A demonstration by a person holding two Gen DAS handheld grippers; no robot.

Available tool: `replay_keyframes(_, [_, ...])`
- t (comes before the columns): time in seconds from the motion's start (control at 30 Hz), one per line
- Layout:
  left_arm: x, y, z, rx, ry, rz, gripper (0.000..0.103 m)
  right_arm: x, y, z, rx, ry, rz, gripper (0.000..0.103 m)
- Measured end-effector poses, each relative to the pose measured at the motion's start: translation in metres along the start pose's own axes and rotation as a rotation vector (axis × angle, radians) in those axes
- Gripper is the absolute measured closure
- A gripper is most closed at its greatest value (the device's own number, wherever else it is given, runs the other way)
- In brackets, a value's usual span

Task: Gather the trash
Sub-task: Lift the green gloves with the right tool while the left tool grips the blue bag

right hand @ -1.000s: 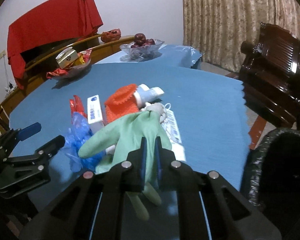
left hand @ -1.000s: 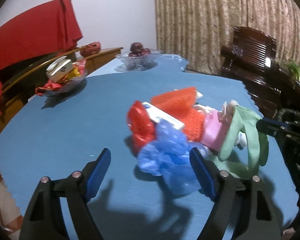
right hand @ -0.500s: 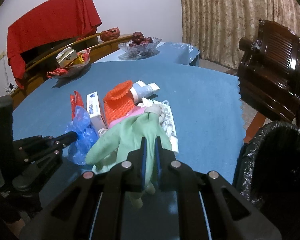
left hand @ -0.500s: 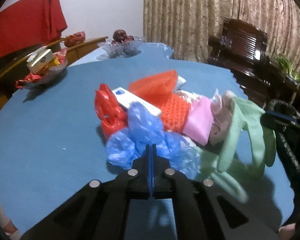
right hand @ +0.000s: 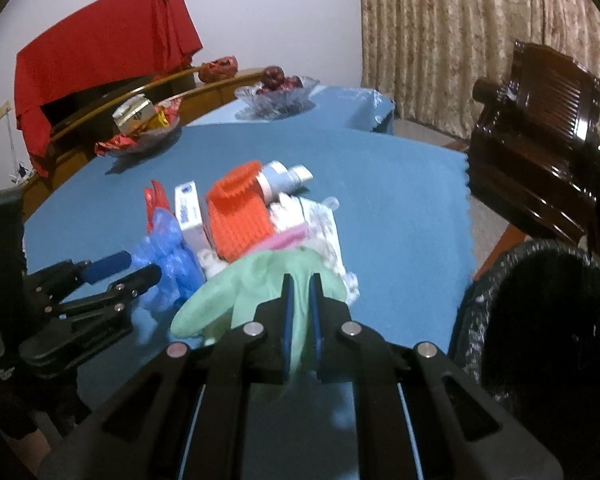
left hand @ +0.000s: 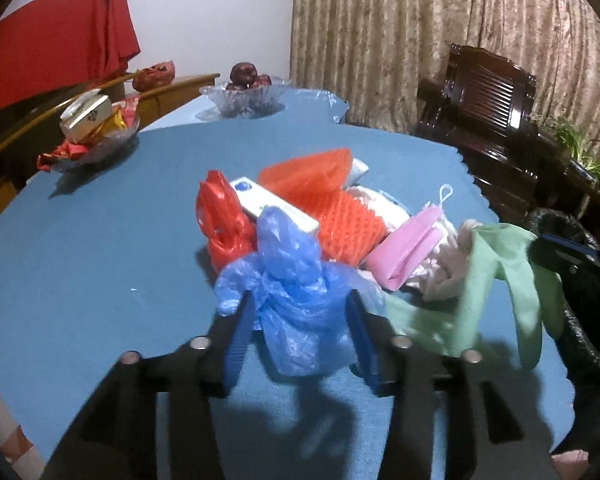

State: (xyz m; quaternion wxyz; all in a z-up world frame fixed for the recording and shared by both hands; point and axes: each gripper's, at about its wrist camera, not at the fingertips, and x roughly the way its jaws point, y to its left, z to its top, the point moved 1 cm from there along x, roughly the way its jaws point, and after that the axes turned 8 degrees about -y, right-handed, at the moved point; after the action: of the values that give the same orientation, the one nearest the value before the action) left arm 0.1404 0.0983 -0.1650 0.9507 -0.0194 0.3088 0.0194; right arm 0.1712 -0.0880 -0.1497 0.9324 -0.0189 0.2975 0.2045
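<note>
A heap of trash lies near the middle of the table point(right hand: 400, 184), with a crumpled plastic bag point(left hand: 296, 292) at its near left end between the fingers of the left gripper point(left hand: 300, 312), and a glove point(right hand: 260, 280) at its near right end, clamped in the right gripper point(right hand: 300, 300) and lifted off the cloth. Behind the bag sit a carton point(right hand: 190, 216) and a mesh sleeve point(right hand: 236, 212), and behind the sleeve a tube point(right hand: 280, 180) points toward the table's far right edge. A dish of snacks point(right hand: 140, 124) stands at the far left edge, a fruit bowl point(right hand: 276, 96) on the surface beyond the far edge, and a lined bin point(right hand: 540, 312) stands off the near right corner, before a chair point(right hand: 540, 120).
</note>
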Motion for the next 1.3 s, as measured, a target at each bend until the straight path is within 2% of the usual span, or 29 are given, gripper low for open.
replay_keyframes(0.07, [0.007, -0.002, -0.003, 0.008, 0.011, 0.011, 0.048, 0.002, -0.004, -0.005, 0.008, 0.013, -0.010, 0.096])
replay_keyframes(0.17, [0.020, -0.005, -0.005, 0.015, 0.028, 0.011, 0.049, 0.003, -0.009, -0.006, 0.015, 0.018, -0.018, 0.096])
replay_keyframes(0.23, [0.028, -0.009, -0.007, 0.033, 0.045, -0.010, 0.072, 0.003, -0.011, -0.007, 0.018, 0.017, -0.019, 0.096])
replay_keyframes(0.27, [0.029, -0.010, -0.008, 0.035, 0.042, -0.011, 0.074, 0.003, -0.011, -0.007, 0.019, 0.016, -0.019, 0.096])
replay_keyframes(0.37, [0.022, -0.011, -0.006, 0.039, 0.017, -0.014, 0.091, -0.001, -0.010, -0.005, 0.021, 0.010, -0.018, 0.096])
replay_keyframes(0.4, [0.016, -0.010, -0.005, 0.034, 0.004, -0.022, 0.102, -0.002, -0.009, -0.004, 0.022, 0.008, -0.018, 0.096])
replay_keyframes(0.6, [-0.016, -0.004, 0.007, 0.016, -0.050, -0.043, 0.102, -0.021, -0.009, 0.005, 0.027, -0.030, -0.010, 0.096])
replay_keyframes(0.83, [-0.032, -0.004, 0.009, 0.014, -0.053, -0.052, 0.102, -0.032, -0.013, 0.011, 0.032, -0.042, -0.016, 0.096])
replay_keyframes(0.87, [-0.035, -0.005, 0.010, 0.015, -0.057, -0.054, 0.102, -0.033, -0.014, 0.011, 0.032, -0.044, -0.017, 0.097])
replay_keyframes(0.9, [-0.039, -0.007, 0.011, 0.016, -0.065, -0.058, 0.102, -0.035, -0.015, 0.011, 0.033, -0.048, -0.015, 0.103])
replay_keyframes(1.03, [-0.052, -0.017, 0.022, 0.025, -0.089, -0.085, 0.102, -0.044, -0.018, 0.017, 0.035, -0.069, -0.010, 0.103])
replay_keyframes(1.23, [-0.047, -0.031, 0.020, 0.031, -0.070, -0.111, 0.102, -0.041, -0.026, 0.006, 0.058, -0.034, -0.032, 0.102])
replay_keyframes(1.3, [-0.045, -0.030, 0.013, 0.031, -0.053, -0.120, 0.102, -0.036, -0.029, -0.006, 0.082, 0.007, -0.044, 0.096])
